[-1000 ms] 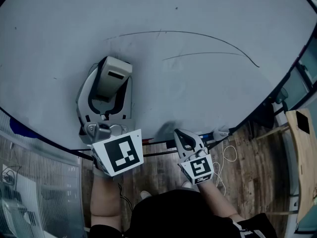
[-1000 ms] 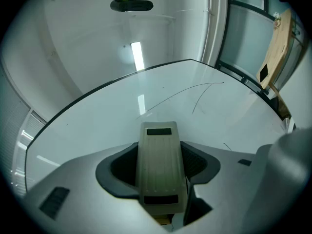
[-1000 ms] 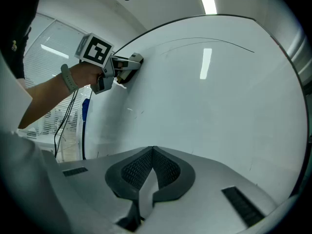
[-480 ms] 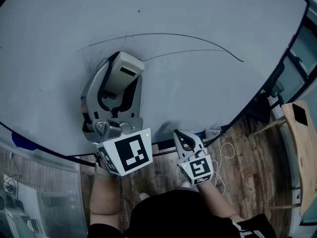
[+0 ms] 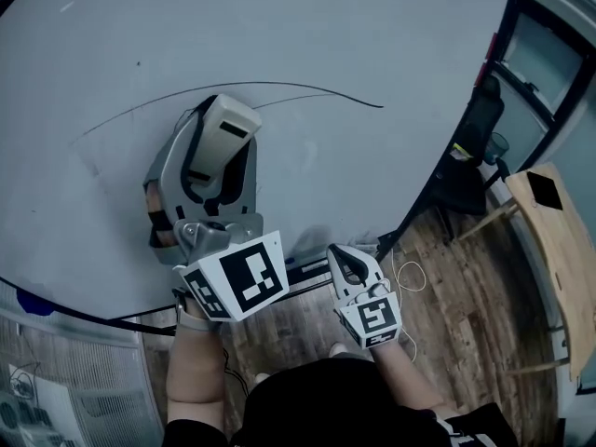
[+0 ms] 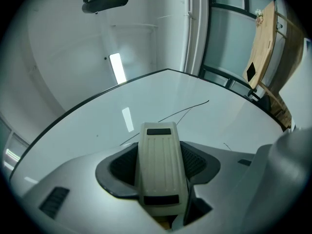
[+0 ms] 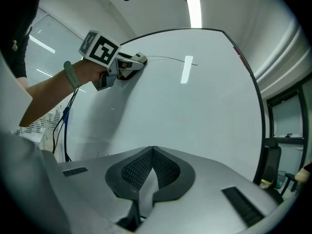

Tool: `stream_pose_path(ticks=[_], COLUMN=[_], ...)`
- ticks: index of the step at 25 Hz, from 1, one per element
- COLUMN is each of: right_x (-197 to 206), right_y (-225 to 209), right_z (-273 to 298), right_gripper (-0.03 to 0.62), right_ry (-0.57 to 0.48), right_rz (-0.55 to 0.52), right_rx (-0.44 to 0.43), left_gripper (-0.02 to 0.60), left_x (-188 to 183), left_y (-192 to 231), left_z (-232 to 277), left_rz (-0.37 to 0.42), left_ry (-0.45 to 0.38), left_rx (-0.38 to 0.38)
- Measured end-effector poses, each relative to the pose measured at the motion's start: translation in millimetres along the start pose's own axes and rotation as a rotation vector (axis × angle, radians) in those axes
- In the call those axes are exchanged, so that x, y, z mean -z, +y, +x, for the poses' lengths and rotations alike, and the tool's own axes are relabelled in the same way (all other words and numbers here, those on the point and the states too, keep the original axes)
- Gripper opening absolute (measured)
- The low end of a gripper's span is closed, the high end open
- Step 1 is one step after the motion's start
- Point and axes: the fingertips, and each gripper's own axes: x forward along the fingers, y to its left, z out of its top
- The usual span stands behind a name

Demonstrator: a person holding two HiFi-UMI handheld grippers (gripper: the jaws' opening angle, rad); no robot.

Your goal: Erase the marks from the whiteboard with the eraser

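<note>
Clamping the eraser (image 5: 223,128) at the whiteboard (image 5: 326,26) marks (image 5: 317,92) is the left gripper (image 6: 162,165); the right gripper (image 7: 151,165) has jaws together, empty.

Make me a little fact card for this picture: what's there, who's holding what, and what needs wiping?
Surface: whiteboard, big and mostly blank
Marks: two thin dark curved lines, one long and one short
Tool: cream eraser, its tip right by the lines
Left hand-held gripper: shut on the eraser
Right hand-held gripper: shut, holding nothing, low near the board's bottom edge
Job status: lines not wiped off yet
</note>
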Motion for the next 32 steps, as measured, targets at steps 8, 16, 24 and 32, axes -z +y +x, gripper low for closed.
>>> stream_pose_path(ticks=[8, 16, 24, 32], right_x=[15, 31, 49, 49], right_y=[-84, -153, -190, -189], right_z=[-48, -87, -112, -119], right_gripper=[0.026, 0.026, 0.026, 0.026], right_ry=[-0.002, 0.003, 0.028, 0.036], right_rz=[0.004, 0.033, 0.038, 0.028], right_rx=[0.094, 0.196, 0.247, 0.245], left_gripper=[0.262, 0.262, 0.262, 0.262], left_x=[-64, -116, -140, -142], left_y=[-74, -155, -224, -222], left_z=[39, 73, 87, 86], left_rz=[0.046, 0.086, 0.133, 0.100], left_ry=[-0.033, -0.076, -0.101, -0.097], left_rx=[0.050, 0.120, 0.181, 0.197])
